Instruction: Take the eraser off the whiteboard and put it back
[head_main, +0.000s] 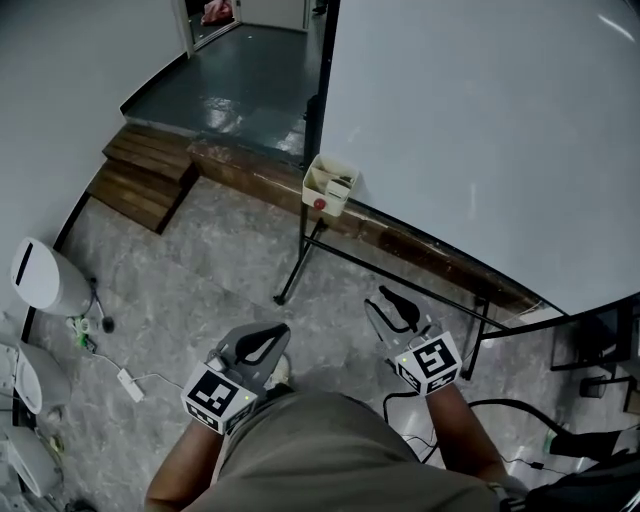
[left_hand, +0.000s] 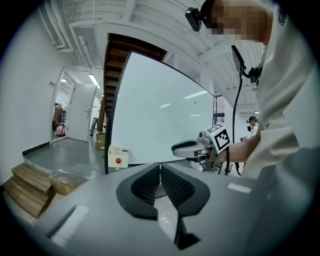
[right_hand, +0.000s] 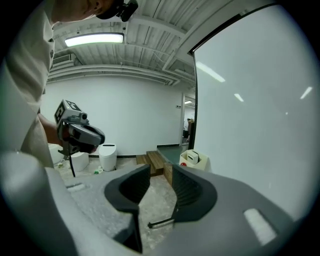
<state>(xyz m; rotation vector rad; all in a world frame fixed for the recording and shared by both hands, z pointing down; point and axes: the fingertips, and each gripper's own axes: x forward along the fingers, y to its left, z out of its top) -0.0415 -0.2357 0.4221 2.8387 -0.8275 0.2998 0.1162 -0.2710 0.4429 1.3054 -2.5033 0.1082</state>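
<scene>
The whiteboard stands on a black frame at the upper right, and its face is blank. A cream box with a red dot hangs at its lower left corner. Small items lie in the box, and I cannot pick out the eraser among them. My left gripper is low over the floor, away from the board, with its jaws shut and nothing between them. My right gripper hangs beside it, nearer the board. Its jaws are open and empty. The box lies ahead of them.
Wooden steps lead to a raised dark floor at the upper left. White bins and a cable with a plug strip lie at the left. The board's black legs and dark gear with cables at the right stand on the stone floor.
</scene>
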